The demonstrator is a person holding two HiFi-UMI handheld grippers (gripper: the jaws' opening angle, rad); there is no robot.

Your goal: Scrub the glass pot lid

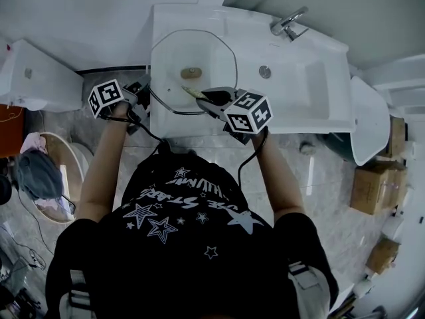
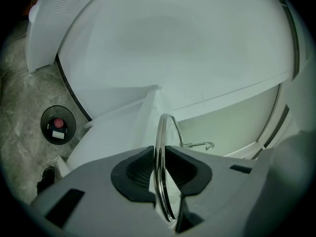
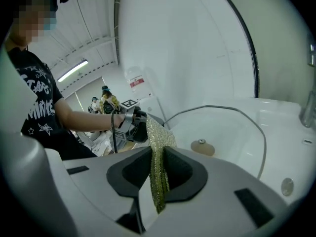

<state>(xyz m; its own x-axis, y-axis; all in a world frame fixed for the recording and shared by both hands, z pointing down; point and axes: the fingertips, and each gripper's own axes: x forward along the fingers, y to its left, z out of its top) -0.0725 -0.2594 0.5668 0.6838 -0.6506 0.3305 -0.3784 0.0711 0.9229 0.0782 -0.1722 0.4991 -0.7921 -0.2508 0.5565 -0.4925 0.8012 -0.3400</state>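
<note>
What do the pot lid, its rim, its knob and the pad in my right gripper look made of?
The lid looks like clear glass: the basin shows through it. Its rim is polished metal, likely steel, a bright mirror band. The knob is matte tan, wood or plastic, unclear. The pad is glittery gold woven mesh, probably a metallic-thread scourer.

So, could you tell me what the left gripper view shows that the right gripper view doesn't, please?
Only the left gripper view: the left gripper, jaws clamped on the lid rim, and a dark round container on the floor. Only the right gripper view: the right gripper shut on a gold scourer, the knob, the person. Both: the lid, the left gripper and the white sink.
</note>
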